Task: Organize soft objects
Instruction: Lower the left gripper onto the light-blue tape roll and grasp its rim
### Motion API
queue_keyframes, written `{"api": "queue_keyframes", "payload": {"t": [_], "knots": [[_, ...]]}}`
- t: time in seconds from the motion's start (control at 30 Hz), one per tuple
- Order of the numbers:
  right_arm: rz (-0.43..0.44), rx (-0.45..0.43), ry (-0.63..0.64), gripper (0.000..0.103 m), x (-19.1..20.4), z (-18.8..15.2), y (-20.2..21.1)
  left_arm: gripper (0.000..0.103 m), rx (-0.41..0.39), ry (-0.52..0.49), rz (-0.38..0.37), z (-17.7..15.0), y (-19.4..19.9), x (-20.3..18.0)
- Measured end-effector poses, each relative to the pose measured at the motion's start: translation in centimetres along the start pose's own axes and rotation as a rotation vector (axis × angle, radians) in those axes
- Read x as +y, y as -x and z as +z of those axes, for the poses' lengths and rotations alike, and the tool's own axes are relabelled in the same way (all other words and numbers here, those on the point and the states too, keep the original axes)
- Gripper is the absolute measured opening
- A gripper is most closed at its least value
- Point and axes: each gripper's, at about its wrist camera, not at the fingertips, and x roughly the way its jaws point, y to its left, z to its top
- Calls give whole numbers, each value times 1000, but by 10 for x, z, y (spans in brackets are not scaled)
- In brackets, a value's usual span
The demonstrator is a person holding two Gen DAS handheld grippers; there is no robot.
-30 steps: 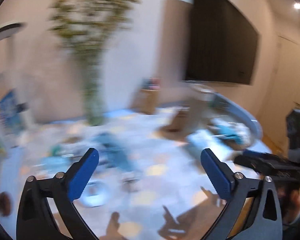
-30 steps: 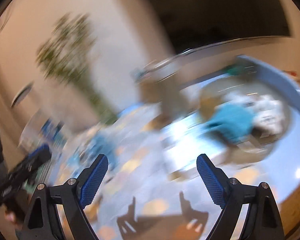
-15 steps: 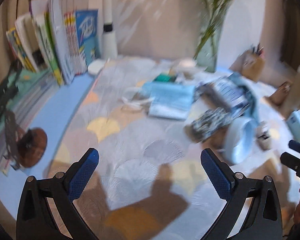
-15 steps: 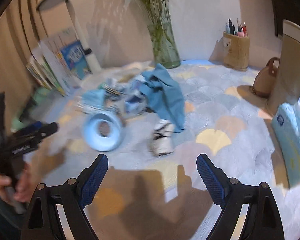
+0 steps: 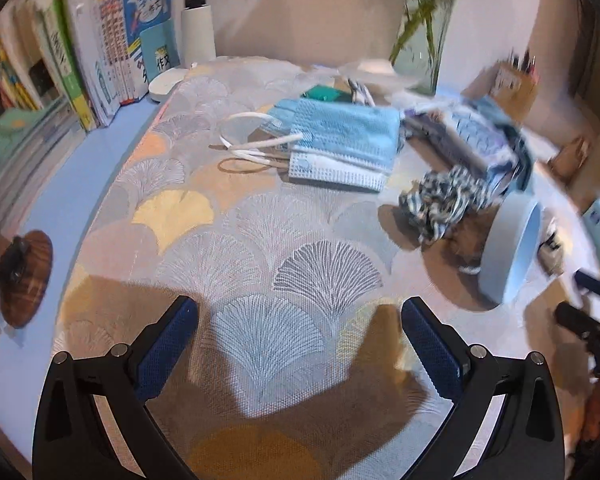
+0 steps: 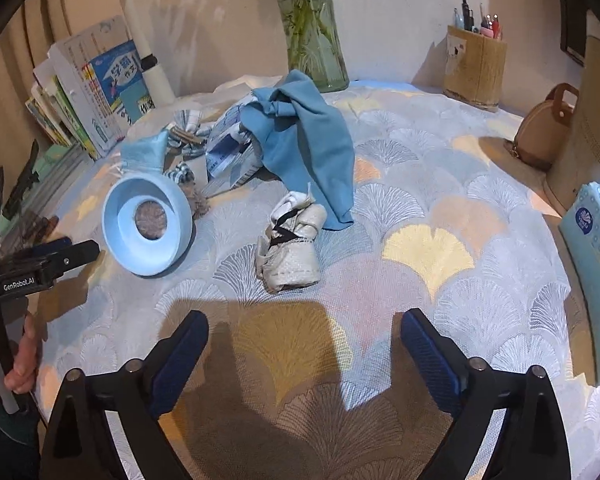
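The blue cloth (image 6: 312, 136) lies on the table (image 6: 440, 208), just in front of the glass vase (image 6: 314, 36). A rolled white sock (image 6: 290, 246) touches its near edge. The right gripper (image 6: 302, 354) is opening, nothing inside. The left gripper (image 5: 298, 346) hangs released near the face masks (image 5: 340, 142).

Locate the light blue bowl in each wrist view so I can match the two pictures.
Left wrist view: the light blue bowl sits at the right edge, tipped on its side, just right of the striped cloth.
Right wrist view: the bowl sits left of centre, opening towards the camera, left of the white sock.
Shared landmark: the glass vase at the back wall.
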Motion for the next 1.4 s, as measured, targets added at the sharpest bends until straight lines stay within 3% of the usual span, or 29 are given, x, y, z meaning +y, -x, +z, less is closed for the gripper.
{"api": "queue_keyframes", "payload": {"t": [0.07, 0.37, 0.43, 0.57, 0.63, 0.83, 0.93, 1.0, 1.07, 1.13, 1.2, 1.3, 1.4], "knots": [[-19, 6, 16, 99, 5, 0, -1, 102, 1, -28, 32, 0, -1, -6], [-22, 13, 27, 102, 7, 0, -2, 102, 4, -17, 31, 0, 2, -4], [-24, 17, 33, 103, 7, 0, -3, 100, -26, -21, 24, 1, 12, -7], [-61, 36, 74, 103, 15, -1, -5, 100, -131, 5, -193, 6, 54, -29], [-73, 38, 83, 103, 16, -1, -5, 101, -146, 5, -219, 15, 62, -46], [6, 9, 39, 103, 5, -2, 1, 101, -81, -54, -118, 31, 26, -107], [57, -9, -14, 103, -6, -3, 6, 101, -106, -166, 4, 24, 10, -133], [69, -15, -46, 103, -10, -2, 6, 101, -136, -185, 80, 23, 1, -139], [53, -9, -32, 103, -6, -3, 5, 98, -103, -156, 108, 25, -6, -132], [34, -6, -8, 103, -1, -5, 5, 80, -89, -100, 2, 25, -2, -116], [27, -3, 11, 103, 3, -6, 4, 75, -109, -60, -91, 21, 12, -99], [31, -5, 19, 103, 2, -7, 4, 78, -226, -56, -68, 10, 36, -76], [40, -9, 6, 103, -1, -7, 5, 78, -250, 21, -124, 9, 46, -40]]}}
